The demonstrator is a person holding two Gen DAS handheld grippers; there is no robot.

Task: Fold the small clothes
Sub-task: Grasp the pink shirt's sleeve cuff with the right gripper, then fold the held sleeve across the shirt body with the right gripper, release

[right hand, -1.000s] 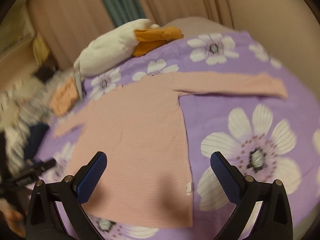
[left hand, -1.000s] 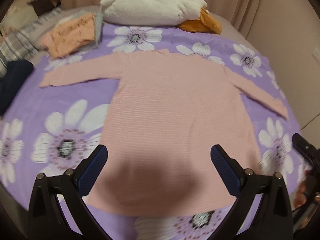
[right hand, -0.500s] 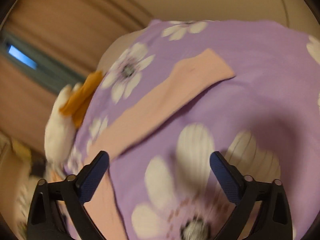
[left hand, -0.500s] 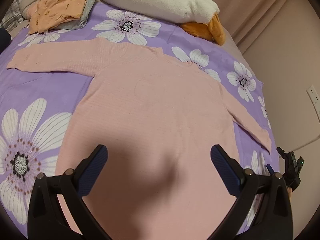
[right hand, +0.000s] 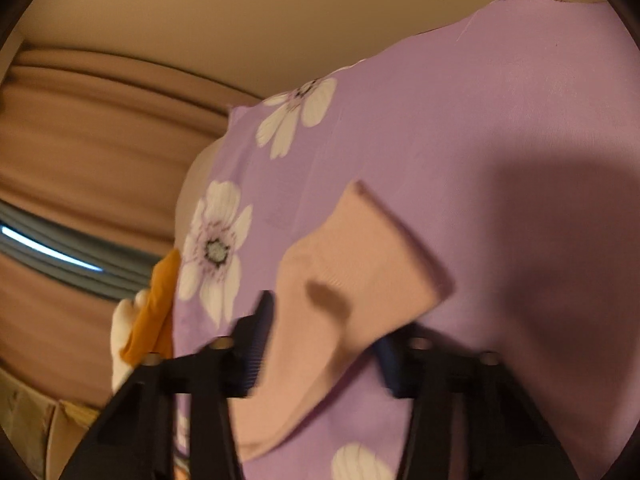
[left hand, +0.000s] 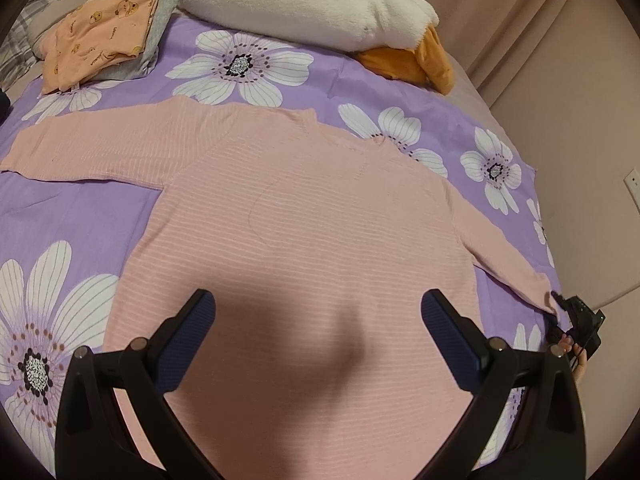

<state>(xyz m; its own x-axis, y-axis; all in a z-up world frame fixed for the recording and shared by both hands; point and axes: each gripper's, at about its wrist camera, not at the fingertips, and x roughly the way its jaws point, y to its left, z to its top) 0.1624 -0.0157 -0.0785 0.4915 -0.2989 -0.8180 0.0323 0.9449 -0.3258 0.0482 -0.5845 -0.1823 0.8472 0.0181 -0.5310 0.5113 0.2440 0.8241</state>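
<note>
A pink ribbed long-sleeved top [left hand: 304, 232] lies spread flat on the purple flowered bedsheet [left hand: 80, 208], sleeves out to both sides. My left gripper [left hand: 318, 332] hovers open over the top's lower body with nothing between its fingers. In the right wrist view my right gripper [right hand: 324, 344] straddles the end of the right sleeve [right hand: 360, 264]. Its jaws are closing with the cuff between them, and the cloth bunches up slightly there. The left wrist view also shows the right gripper [left hand: 578, 318], held in a hand at that cuff near the bed's right edge.
A white plush toy [left hand: 304, 0] with orange parts [left hand: 416, 60] lies along the head of the bed. A pile of folded clothes [left hand: 100, 36] sits at the back left. A beige wall [left hand: 580, 160] and curtains run close along the right side.
My left gripper moved forward and lower over the top's body. My right gripper swung right, rolled, dropped to the right sleeve's cuff, and its jaws narrowed around it.
</note>
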